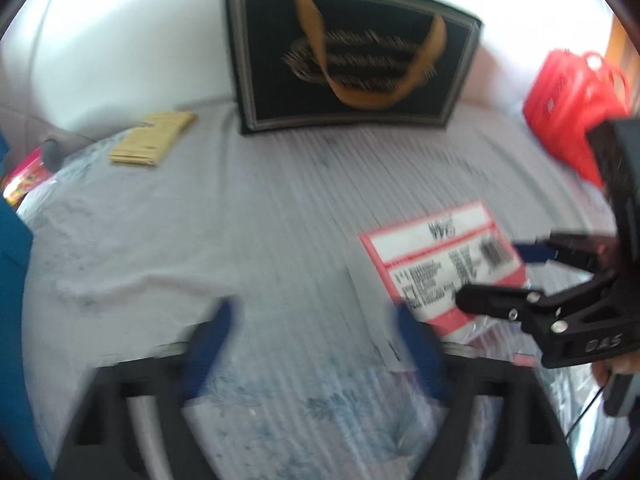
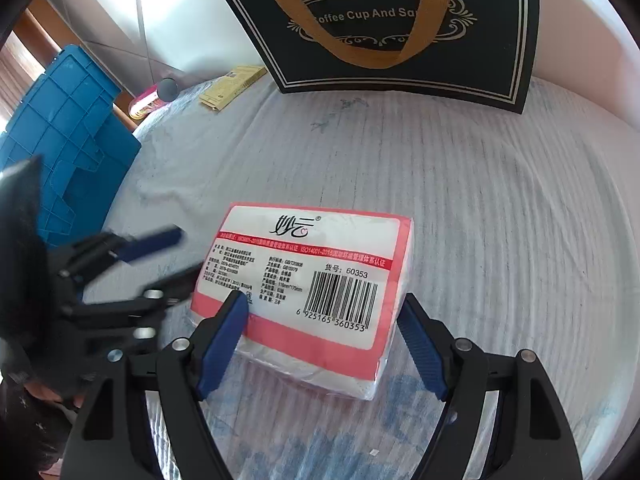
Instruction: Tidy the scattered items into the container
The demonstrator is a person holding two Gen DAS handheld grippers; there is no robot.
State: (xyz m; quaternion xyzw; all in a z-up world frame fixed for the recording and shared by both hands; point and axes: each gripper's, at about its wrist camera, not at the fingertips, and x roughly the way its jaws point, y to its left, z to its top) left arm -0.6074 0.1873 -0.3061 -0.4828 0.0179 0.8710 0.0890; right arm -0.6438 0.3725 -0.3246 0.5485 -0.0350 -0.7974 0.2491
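A tissue pack with a pink-and-white label and a barcode lies on the striped bedsheet. My right gripper has a blue pad against each of the pack's long sides, near its close end. From the left wrist view the same pack sits between the right gripper's fingers. My left gripper stands wide open over bare sheet, just left of the pack, with nothing between its pads; it is blurred. A black gift bag with a gold ribbon handle stands upright at the back.
A blue plastic crate stands beside the bed at the left. A flat yellow packet and a pink item with a grey knob lie at the back left. A red bag sits at the back right.
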